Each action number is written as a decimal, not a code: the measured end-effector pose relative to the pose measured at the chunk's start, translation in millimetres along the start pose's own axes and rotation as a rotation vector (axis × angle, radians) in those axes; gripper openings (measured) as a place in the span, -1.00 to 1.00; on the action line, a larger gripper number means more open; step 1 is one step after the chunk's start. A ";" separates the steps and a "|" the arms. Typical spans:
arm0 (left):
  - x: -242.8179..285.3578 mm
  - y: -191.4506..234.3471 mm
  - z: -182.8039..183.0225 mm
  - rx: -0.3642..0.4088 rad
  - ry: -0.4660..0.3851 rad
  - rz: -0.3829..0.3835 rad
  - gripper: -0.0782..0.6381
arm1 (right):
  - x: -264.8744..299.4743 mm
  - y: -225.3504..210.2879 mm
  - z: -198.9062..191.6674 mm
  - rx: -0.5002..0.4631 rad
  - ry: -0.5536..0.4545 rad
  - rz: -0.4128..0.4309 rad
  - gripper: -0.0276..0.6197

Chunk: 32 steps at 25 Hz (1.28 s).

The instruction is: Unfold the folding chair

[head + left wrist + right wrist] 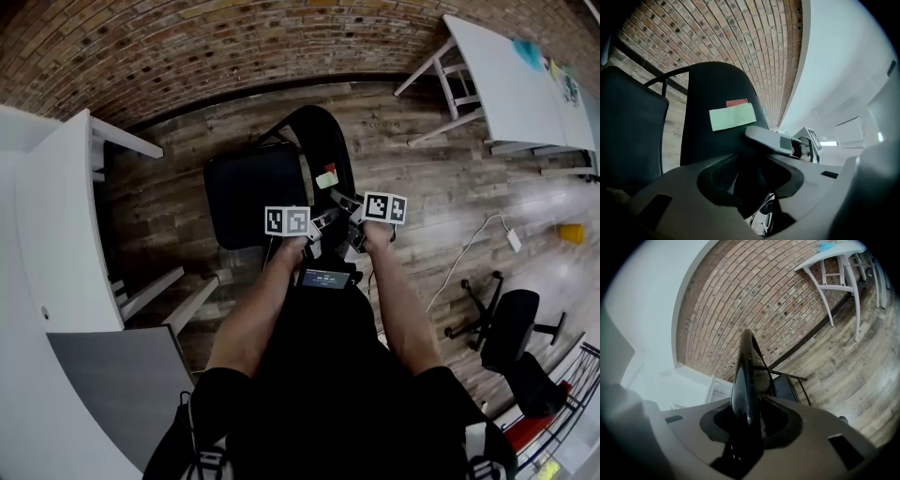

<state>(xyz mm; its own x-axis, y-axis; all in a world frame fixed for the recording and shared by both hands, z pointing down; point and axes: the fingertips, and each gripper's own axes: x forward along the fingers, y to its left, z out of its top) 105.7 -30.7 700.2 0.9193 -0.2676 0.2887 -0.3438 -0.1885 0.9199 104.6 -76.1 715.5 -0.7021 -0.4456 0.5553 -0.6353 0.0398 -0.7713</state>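
**Figure.** Opening a folding chair, nearest features first.

- **Screen.** Just short of the folding chair (319, 141), a small lit screen (325, 278) sits between the person's wrists. Its text is too small to read.
- **Right gripper.** The right gripper (748, 420) pinches the backrest (744, 376) edge-on, and the thin glossy rim runs straight up from between its jaws. By judgement, this hold lets the panel be steadied or tipped.
- **Left gripper.** The left gripper (751, 183) faces the broad side of the same backrest, whose dark lower part fills the gap between its jaws. It too appears pressed onto the chair. Holding with both grippers on the rim nearest the person would likely keep the frame from twisting.
- **Marker cubes.** Each gripper carries a marker cube (287, 221) bearing black-and-white square patterns, not words.
- **Labels.** On the backrest, a pale green label (732, 116) shows faint handwriting that cannot be made out. A red label (737, 102) peeks from just above it, with no print visible.
- **Seat.** Beyond the backrest the seat (255, 195) lies broad and roughly level, swung away from the backrest, so the chair looks open or nearly so.
- **Surroundings.** A white counter (56, 234) stands to the left of the chair, and the brick wall (187, 47) rises behind it.
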 end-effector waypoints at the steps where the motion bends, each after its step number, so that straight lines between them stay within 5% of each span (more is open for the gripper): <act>1: -0.4 -0.3 -0.5 0.000 0.003 -0.004 -0.35 | -0.1 0.4 -0.7 0.000 0.000 -0.001 -0.54; 17: -0.8 -2.9 -2.9 -0.031 -0.004 -0.065 -0.35 | -5.7 -2.0 -0.8 -0.050 -0.022 -0.079 -0.54; 32: -12.6 1.5 -10.3 -0.055 -0.185 0.082 -0.35 | 2.4 -2.5 -3.5 -0.012 0.007 0.021 -0.54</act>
<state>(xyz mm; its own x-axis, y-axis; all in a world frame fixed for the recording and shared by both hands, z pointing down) 95.6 -17.9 700.7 0.8359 -0.4497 0.3147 -0.4007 -0.1083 0.9098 103.4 -74.1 719.9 -0.7177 -0.4384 0.5410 -0.6239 0.0599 -0.7792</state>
